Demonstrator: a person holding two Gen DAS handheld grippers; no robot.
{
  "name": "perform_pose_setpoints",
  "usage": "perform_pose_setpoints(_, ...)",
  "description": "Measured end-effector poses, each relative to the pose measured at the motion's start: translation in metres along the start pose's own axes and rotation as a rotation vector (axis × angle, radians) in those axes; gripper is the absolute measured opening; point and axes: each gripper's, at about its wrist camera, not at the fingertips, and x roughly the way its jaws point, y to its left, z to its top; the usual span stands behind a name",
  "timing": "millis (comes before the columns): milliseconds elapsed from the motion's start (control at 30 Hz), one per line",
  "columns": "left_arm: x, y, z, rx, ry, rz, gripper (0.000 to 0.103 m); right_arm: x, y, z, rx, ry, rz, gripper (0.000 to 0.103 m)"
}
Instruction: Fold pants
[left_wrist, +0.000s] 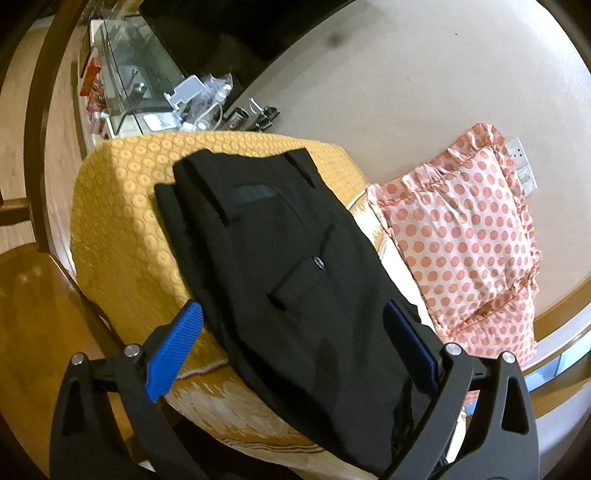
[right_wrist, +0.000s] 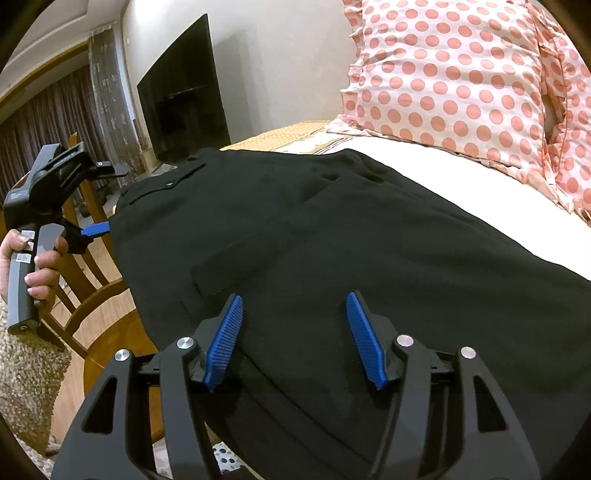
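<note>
Black pants (left_wrist: 280, 258) lie flat on a yellow patterned bedspread (left_wrist: 122, 206), waistband and belt loops at the far end, a buttoned back pocket in the middle. My left gripper (left_wrist: 295, 325) is open, its blue pads on either side of the pants above the seat area, holding nothing. In the right wrist view the pants (right_wrist: 332, 229) fill the middle. My right gripper (right_wrist: 295, 314) is open just above the black cloth, empty. The left gripper (right_wrist: 96, 229) also shows at the left, held in a hand at the pants' edge.
A pink polka-dot pillow (left_wrist: 465, 236) lies to the right of the pants against the wall; it also shows in the right wrist view (right_wrist: 461, 74). A wooden chair (right_wrist: 92, 295) stands beside the bed. A glass-topped table with clutter (left_wrist: 147, 85) and a dark TV (right_wrist: 184, 92) stand beyond.
</note>
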Motion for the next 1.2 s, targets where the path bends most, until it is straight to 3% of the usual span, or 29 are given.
perform_pose_setpoints(133, 0.007, 0.002, -0.004, -0.073, 0.071, -0.116, 0.097, -0.001, 0.000, 0.000, 0.001, -0.002, 0.001, 0.061)
perform_pose_setpoints(300, 0.013, -0.001, -0.003, -0.087, 0.082, -0.142, 0.096, -0.001, 0.000, -0.001, -0.004, -0.004, 0.000, 0.061)
perform_pose_setpoints(467, 0.015, 0.005, 0.013, -0.088, 0.033, -0.061, 0.077, -0.002, 0.000, -0.002, -0.003, -0.009, 0.003, 0.061)
perform_pose_setpoints(600, 0.021, 0.011, 0.021, -0.115, 0.018, -0.033, 0.069, -0.007, -0.005, -0.003, 0.031, -0.025, 0.022, 0.061)
perform_pose_setpoints(767, 0.025, 0.009, 0.020, -0.076, -0.023, 0.071, 0.027, -0.027, -0.015, -0.006, 0.067, -0.076, 0.034, 0.061)
perform_pose_setpoints(967, 0.011, -0.031, 0.017, 0.102, -0.094, 0.123, 0.017, -0.067, -0.047, -0.014, 0.135, -0.152, -0.016, 0.061)
perform_pose_setpoints(1200, -0.001, -0.166, -0.023, 0.488, -0.154, 0.087, 0.014, -0.119, -0.100, -0.038, 0.256, -0.246, -0.129, 0.061)
